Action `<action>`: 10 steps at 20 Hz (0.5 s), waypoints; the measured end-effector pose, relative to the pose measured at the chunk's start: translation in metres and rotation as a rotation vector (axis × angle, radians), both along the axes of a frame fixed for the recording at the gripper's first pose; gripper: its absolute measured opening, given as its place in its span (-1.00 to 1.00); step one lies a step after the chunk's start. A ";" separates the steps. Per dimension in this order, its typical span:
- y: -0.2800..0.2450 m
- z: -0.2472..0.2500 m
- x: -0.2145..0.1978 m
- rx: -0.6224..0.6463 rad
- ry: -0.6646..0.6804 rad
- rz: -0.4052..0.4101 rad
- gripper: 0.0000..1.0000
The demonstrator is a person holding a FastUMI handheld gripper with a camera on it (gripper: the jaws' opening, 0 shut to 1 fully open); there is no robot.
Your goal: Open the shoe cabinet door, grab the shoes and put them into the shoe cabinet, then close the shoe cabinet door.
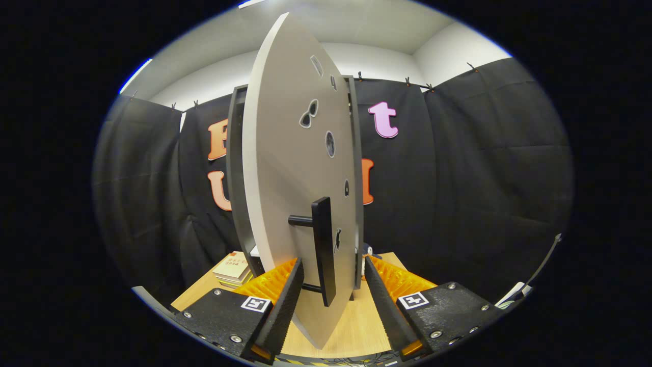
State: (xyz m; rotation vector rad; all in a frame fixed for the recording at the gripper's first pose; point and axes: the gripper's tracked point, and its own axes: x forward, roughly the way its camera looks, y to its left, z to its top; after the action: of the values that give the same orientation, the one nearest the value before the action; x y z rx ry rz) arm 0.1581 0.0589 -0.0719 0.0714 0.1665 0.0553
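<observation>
Down low, the claw (331, 285) stands spread wide, its two fingers (285, 300) splayed apart with a broad gap between them, and neither one pressing on anything. Into that gap reaches the flat, pale grey shoe cabinet door (290, 178), swung open and seen nearly edge-on, its lower corner coming down between the fingers over the light wooden tabletop (356, 321). A black bar handle (323, 250) is fixed to the door's face on short black posts; it runs upright, its long axis vertical, and its lower end hangs between the two fingers, nearer the left one. Whether the left finger touches the door or the handle cannot be told; the right finger stands clear of both, with tabletop showing between.

Several small dark-rimmed cut-outs (308, 114) dot the door's face higher up. The door's long axis also runs vertically, and its broad face is turned toward the right side of the claw. Just behind it stands the dark frame of the shoe cabinet (235, 168), upright on the tabletop, its interior hidden by the door. Beyond the left finger, beside the cabinet's foot, lies a small stack of beige books (233, 269).
</observation>
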 end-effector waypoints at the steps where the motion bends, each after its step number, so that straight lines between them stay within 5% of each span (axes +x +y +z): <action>1: 0.006 0.000 0.003 0.002 -0.006 0.013 0.54; 10: 0.047 0.005 0.024 0.065 -0.034 0.126 0.53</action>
State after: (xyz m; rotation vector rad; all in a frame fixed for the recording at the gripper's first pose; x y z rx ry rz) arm 0.1819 0.1055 -0.0672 0.1251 0.1350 0.1874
